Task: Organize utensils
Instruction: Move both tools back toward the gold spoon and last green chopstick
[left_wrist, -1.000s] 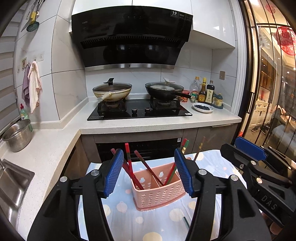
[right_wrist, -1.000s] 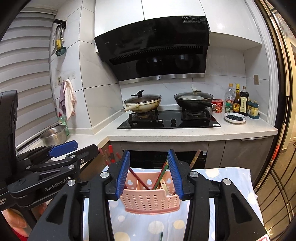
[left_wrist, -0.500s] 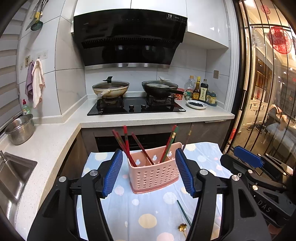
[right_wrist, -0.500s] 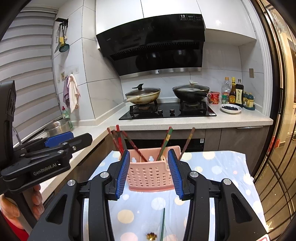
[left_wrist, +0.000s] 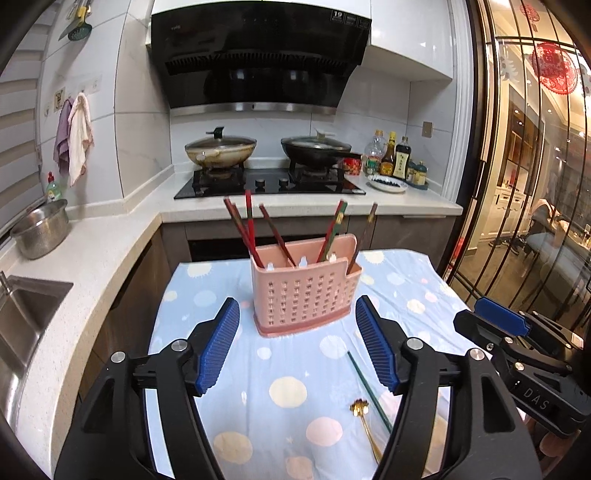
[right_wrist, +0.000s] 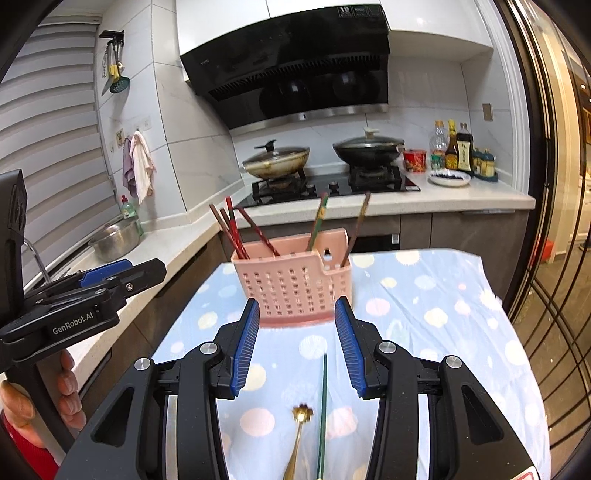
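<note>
Left tool (left_wrist: 297, 345) tilted down, jaws spreading, empty, right tool (right_wrist: 295, 345) likewise tilted, parted over green chopstick (right_wrist: 322, 413)

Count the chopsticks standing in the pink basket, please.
6: four lean in the pink basket's left part, one stands in the middle, one at the right end. Shorter ones may be hidden.

The left gripper (left_wrist: 297, 343) hangs over a dotted blue cloth (left_wrist: 280, 373), jaws opening, nothing between them. Ahead stands a pink perforated holder (left_wrist: 304, 295) with chopsticks (left_wrist: 251, 232). A green chopstick (left_wrist: 367, 387) lies beside what looks like a gold spoon (left_wrist: 364, 421).
</note>
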